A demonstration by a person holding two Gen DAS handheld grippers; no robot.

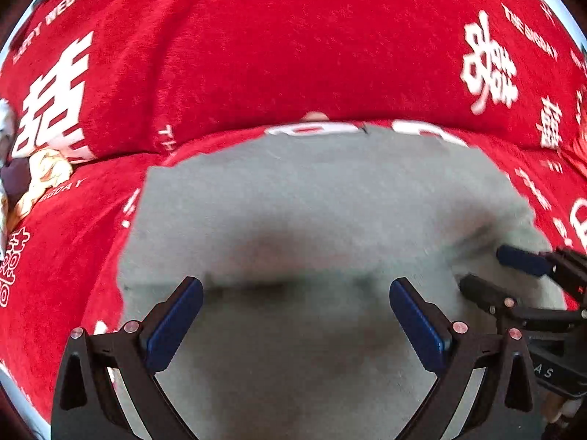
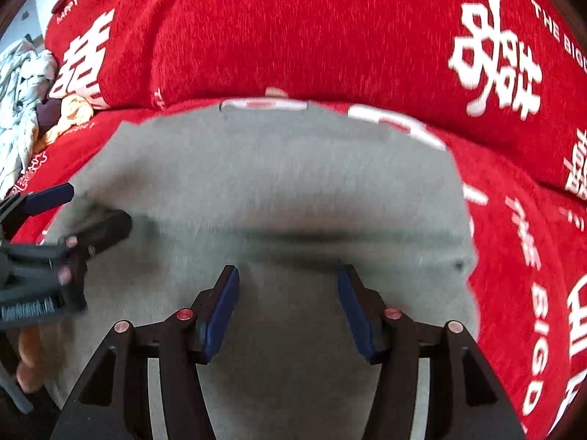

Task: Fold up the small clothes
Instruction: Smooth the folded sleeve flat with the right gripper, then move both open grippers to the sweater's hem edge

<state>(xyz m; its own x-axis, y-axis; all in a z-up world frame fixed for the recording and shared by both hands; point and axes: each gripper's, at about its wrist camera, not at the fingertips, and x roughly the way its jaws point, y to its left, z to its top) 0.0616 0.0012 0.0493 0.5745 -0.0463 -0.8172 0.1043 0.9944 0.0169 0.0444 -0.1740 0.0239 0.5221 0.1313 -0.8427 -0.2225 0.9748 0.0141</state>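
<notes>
Grey garment (image 1: pixel 312 198) flat; left hand-held gripper (image 1: pixel 295 293) wide open, empty.

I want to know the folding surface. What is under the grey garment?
The grey garment lies on a red cloth with white printed characters, which shows all around it. The part of the cloth directly beneath, and whatever is under the cloth, is covered and cannot be seen.

The garment (image 1: pixel 312 212) lies flat on the blanket (image 1: pixel 256 36), which rises in a fold just behind its far edge. A heap of clothes (image 2: pixel 22 110) sits far left on the blanket. The left gripper (image 1: pixel 295 324) hangs over the garment's near part, the right gripper (image 2: pixel 288 311) just to its right.
</notes>
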